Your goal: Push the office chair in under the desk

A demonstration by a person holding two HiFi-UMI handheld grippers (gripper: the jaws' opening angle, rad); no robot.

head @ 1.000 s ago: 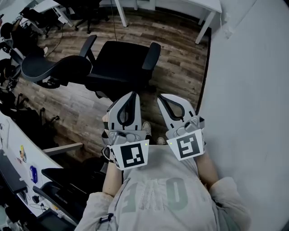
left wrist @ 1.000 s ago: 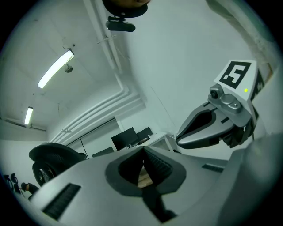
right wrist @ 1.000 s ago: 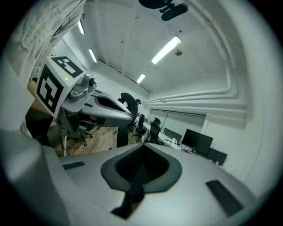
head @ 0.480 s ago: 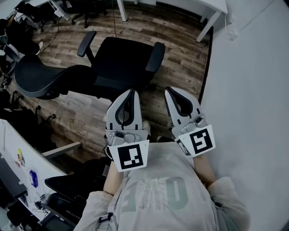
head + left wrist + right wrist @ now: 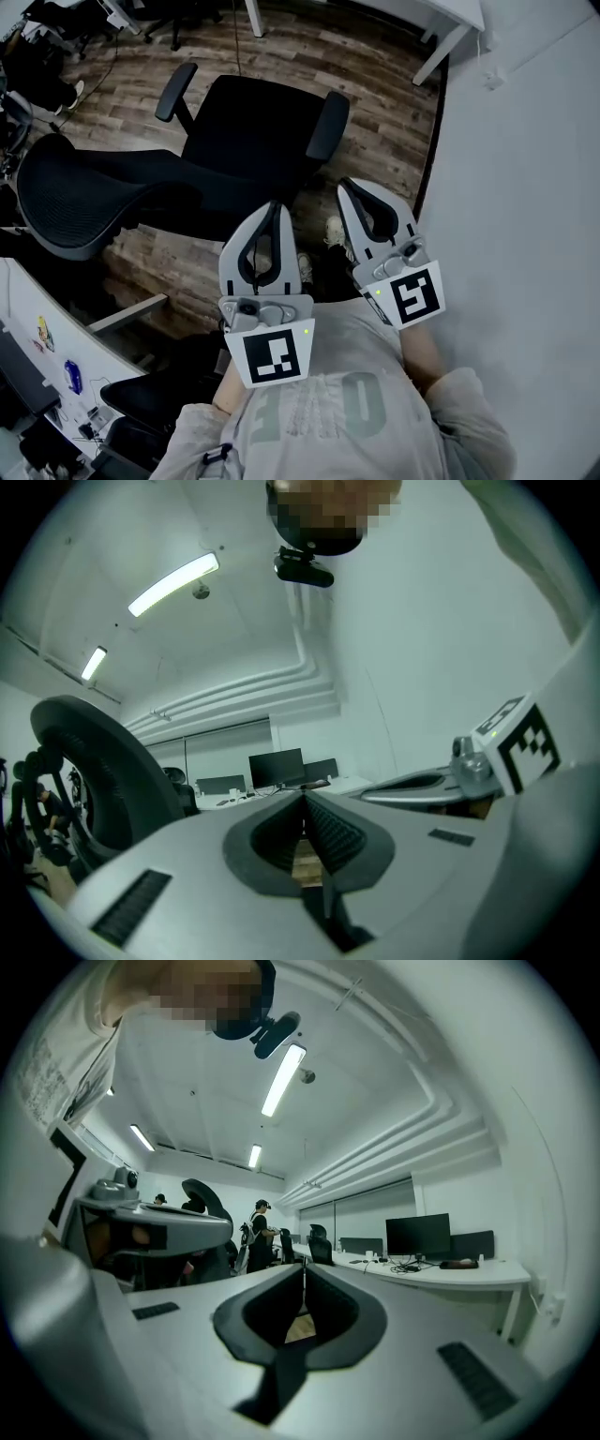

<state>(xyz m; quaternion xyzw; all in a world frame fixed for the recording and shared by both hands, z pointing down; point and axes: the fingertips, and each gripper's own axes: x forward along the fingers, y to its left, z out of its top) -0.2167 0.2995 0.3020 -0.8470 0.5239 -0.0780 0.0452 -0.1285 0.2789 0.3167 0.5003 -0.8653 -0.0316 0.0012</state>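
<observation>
Wood floor (image 5: 384, 103), white wall (image 5: 525, 187), ceiling strip lights (image 5: 173, 583)

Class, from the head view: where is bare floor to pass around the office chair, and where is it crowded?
Bare wood floor lies between the office chair and the white wall, up to the white desk leg. The picture's left is crowded: mesh backrest, other chairs, a cluttered desk.

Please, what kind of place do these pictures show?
Most likely an open-plan office: a black office chair stands on a wood floor, long white desks carry monitors, and strip lights run along the ceiling.
</observation>
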